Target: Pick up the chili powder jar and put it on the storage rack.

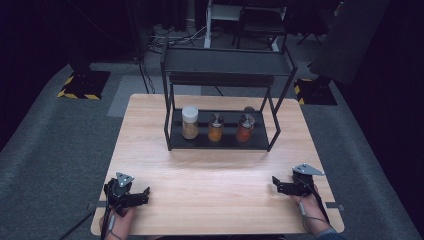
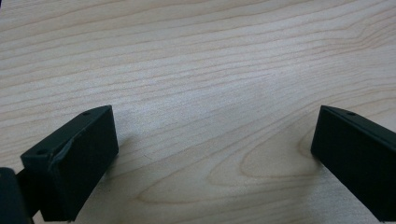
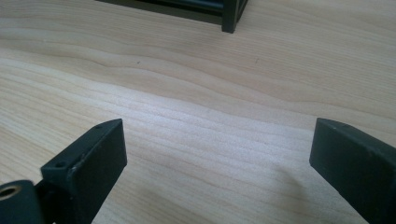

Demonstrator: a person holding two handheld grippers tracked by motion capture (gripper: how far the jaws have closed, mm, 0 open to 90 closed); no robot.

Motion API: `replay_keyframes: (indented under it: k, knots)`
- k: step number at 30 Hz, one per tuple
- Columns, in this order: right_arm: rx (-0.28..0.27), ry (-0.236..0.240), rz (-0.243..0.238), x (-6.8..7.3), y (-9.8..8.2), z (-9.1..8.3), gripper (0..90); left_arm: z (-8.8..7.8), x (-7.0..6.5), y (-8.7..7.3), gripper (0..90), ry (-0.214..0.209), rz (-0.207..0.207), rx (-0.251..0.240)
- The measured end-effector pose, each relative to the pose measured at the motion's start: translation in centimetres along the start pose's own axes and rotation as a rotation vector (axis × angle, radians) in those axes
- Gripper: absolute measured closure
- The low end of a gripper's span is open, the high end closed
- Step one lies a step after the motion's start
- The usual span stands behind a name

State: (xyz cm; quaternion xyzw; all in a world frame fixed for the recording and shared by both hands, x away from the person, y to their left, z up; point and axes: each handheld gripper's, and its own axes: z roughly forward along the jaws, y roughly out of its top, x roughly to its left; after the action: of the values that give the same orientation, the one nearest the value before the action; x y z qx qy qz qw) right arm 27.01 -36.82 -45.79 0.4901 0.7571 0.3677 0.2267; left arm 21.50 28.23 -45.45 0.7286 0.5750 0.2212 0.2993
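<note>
Left tool point(image 1: 141, 194) and right tool point(image 1: 278, 185) jaws wide, near front edge of light wooden worktop point(image 1: 215, 170), bare boards between them and black metal rack point(image 1: 220, 142).

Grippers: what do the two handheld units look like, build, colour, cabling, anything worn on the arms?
Both are black two-jaw handheld units. The left gripper and right gripper each carry a grey three-cornered plate on top and trail a thin cable along the forearm. Jaws are flat, blocky black slabs with small screw holes near the tips. A blue-grey cuff shows at the right wrist.
</note>
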Motion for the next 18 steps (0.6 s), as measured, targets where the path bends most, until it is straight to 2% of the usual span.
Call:
replay_keyframes:
  k: [9, 11, 14, 18]
  knots:
    - [0.069, 0.022, 0.007, -0.47, 0.53, 0.25, 3.7, -0.03, 0.02, 0.03, 0.4, -0.001, 0.004, 0.003]
    - [0.072, 0.018, 0.0, -0.43, 0.56, 0.25, 3.7, -0.04, 0.02, 0.03, 0.5, -0.001, 0.004, 0.003]
    - [0.087, 0.007, -0.04, -0.11, 0.77, 0.33, 2.5, -0.05, 0.02, 0.03, 0.4, -0.001, 0.004, 0.004]
    - [0.091, 0.011, -0.046, -0.12, 0.8, 0.32, 1.7, -0.06, 0.03, 0.03, 0.4, -0.002, 0.006, 0.004]
